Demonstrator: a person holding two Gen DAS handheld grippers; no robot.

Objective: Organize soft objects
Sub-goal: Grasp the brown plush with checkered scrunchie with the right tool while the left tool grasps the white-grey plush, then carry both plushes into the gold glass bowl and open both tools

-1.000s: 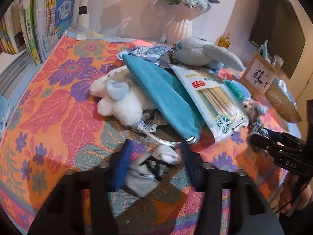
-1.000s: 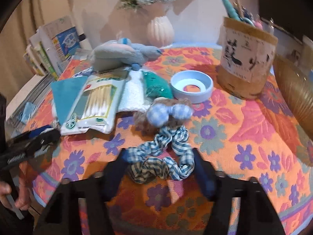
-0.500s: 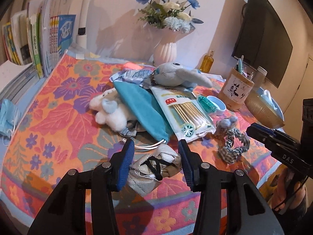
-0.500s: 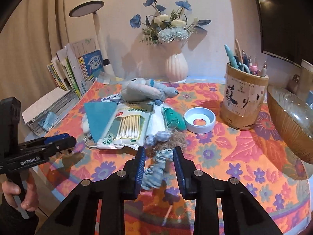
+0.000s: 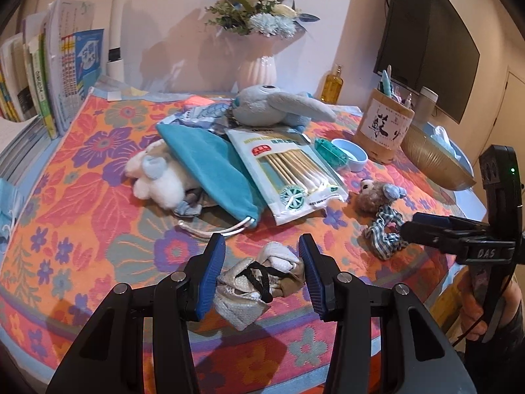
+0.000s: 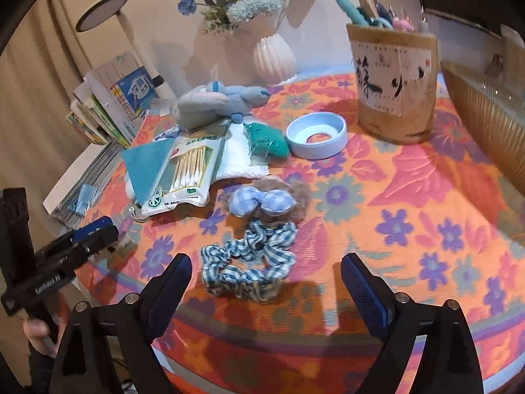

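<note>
My left gripper (image 5: 261, 257) is shut on a crumpled white and beige cloth bundle (image 5: 252, 282) with a black strap, held just above the flowered tablecloth (image 5: 82, 213). My right gripper (image 6: 265, 266) has its jaws opening wide. A blue checked scrunchie (image 6: 249, 262) lies on the cloth between and just ahead of its fingers, untouched by the pads. Behind the scrunchie sits a small brown plush with a checked bow (image 6: 262, 202). A grey-blue plush rabbit (image 5: 275, 105), a white plush (image 5: 157, 180) and a teal drawstring pouch (image 5: 210, 167) lie in a heap farther back.
A pack of cotton swabs (image 5: 288, 170) rests on the heap. A blue ring dish (image 6: 316, 134), a pen holder (image 6: 393, 92) and a ribbed golden bowl (image 6: 485, 115) stand on the right. A vase (image 6: 272, 55) and books (image 5: 49, 82) line the back. The table's edge is close in front.
The right gripper, shut on the lifted scrunchie half a second ago, has let it go onto the tablecloth and spread its jaws. The left gripper has drawn back and risen slightly with its bundle.
</note>
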